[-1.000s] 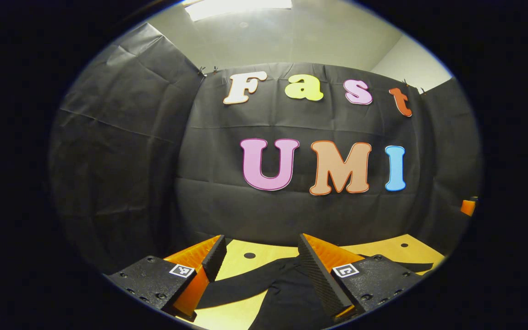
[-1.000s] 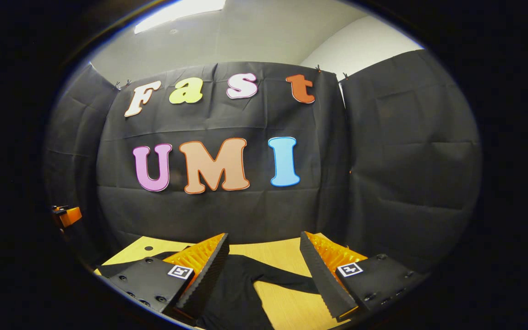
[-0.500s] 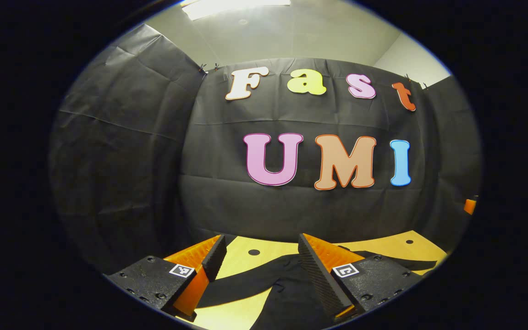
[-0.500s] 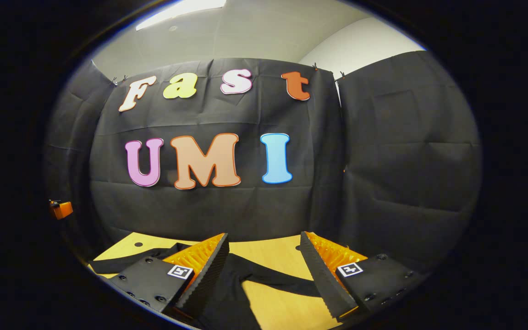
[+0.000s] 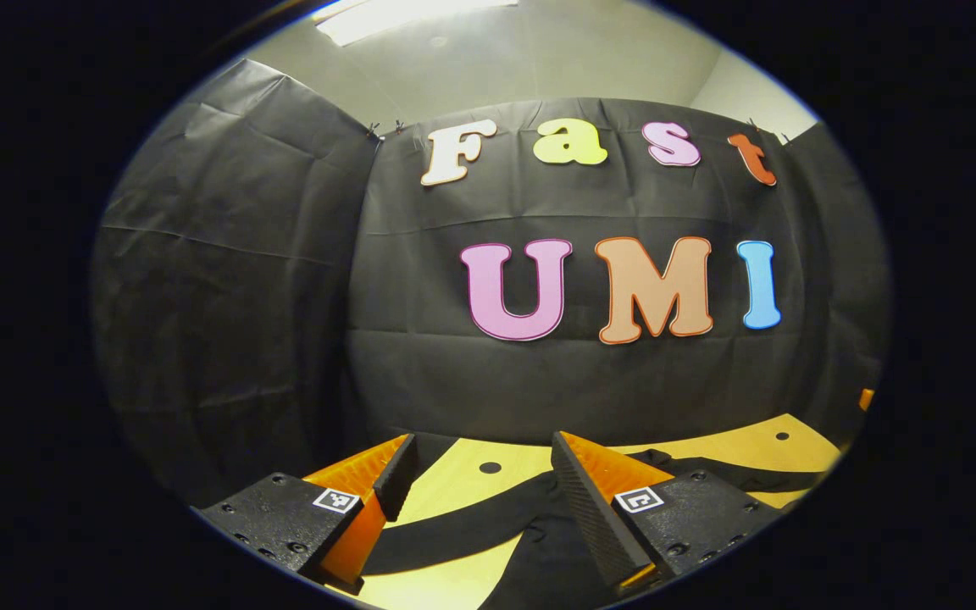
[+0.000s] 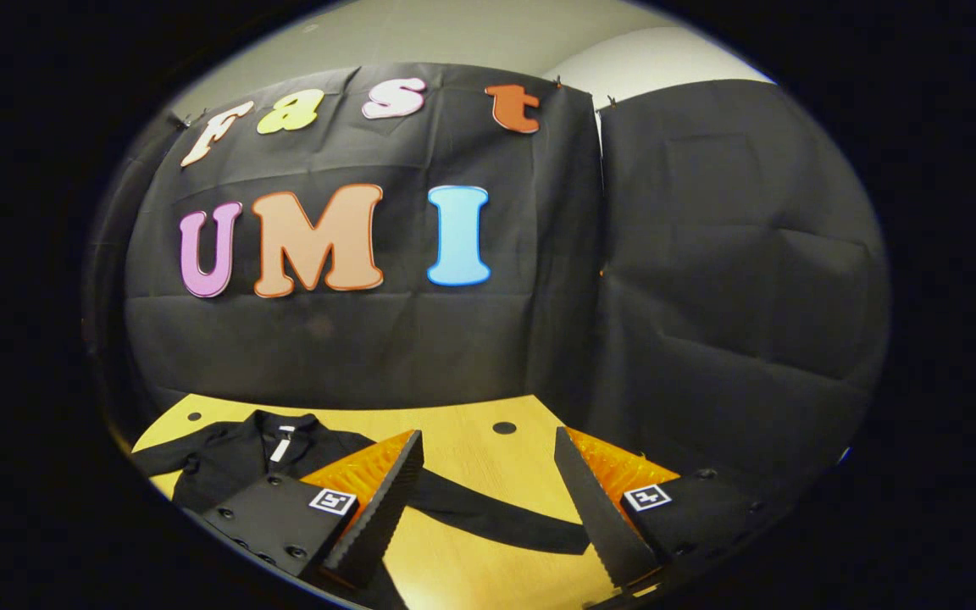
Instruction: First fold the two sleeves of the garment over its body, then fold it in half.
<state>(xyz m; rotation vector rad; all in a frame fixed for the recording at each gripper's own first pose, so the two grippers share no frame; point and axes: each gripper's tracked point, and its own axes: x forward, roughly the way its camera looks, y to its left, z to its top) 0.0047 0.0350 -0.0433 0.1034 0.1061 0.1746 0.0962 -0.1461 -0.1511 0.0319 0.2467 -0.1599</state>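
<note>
In the left gripper view the left claw stands wide open, its two fingers well apart and holding nothing. Each finger is orange with a black ribbed pad and carries a small square marker on its black base. Below and between the fingers lies the black garment, spread flat on the yellow wooden surface. One sleeve runs from the body out under the left finger, lying straight and unfolded. Past the right finger another dark strip of the garment stretches along the surface toward its far right edge. Just ahead of the claw a round dark hole marks the surface (a second one sits farther right). Beyond the surface rises the black cloth wall.

In the right gripper view the right claw is likewise spread wide and empty. The garment lies ahead and to the left of it, collar toward the wall, with a pale tag showing at the neck. Its sleeve reaches from the body across the gap between the two fingers, flat on the surface and not folded over the body. Whether the fingertips touch the cloth I cannot tell. A round hole sits on the surface just ahead of the claw, and the black cloth wall stands behind it.
</note>
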